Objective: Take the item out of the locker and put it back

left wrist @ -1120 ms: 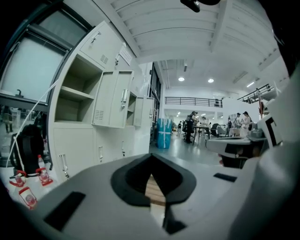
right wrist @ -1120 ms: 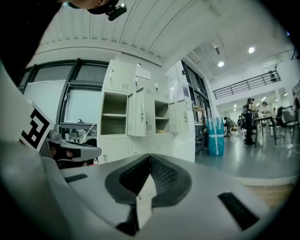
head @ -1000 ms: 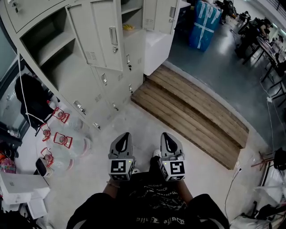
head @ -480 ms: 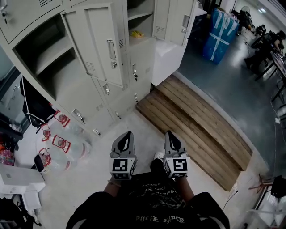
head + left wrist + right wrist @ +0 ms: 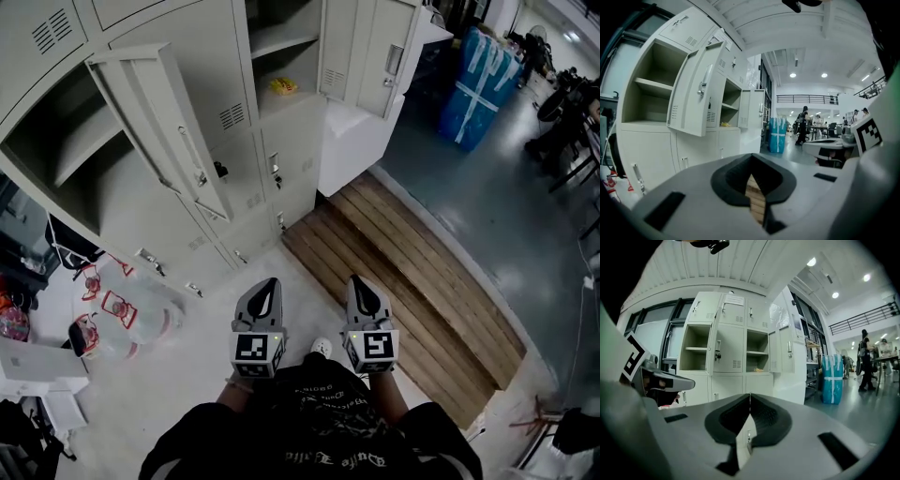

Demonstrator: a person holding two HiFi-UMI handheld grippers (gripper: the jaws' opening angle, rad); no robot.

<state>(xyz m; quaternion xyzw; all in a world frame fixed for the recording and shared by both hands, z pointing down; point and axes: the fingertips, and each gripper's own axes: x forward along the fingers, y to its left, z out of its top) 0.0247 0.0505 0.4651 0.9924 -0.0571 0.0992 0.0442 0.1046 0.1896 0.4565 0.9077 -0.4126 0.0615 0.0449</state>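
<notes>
Left gripper view shows the left gripper (image 5: pixel 751 155) clenched on nothing, its jaws meeting with only a sliver of wooden step (image 5: pixel 422 272) visible through the gap. The right gripper (image 5: pixel 750 394) is likewise pressed closed and empty. Both are held low and side by side in front of the person, pointing toward the lockers (image 5: pixel 281 159). The item (image 5: pixel 282 86), small and yellow, lies on the floor of an open compartment whose door (image 5: pixel 386 52) swings out to the right, well apart from both claws and higher than they point. It sits just right of the right gripper's jaw line and clearly left of the left gripper's, so it lies roughly between the two aims. Neither hand looks much nearer. Its long axis is too small to read.
</notes>
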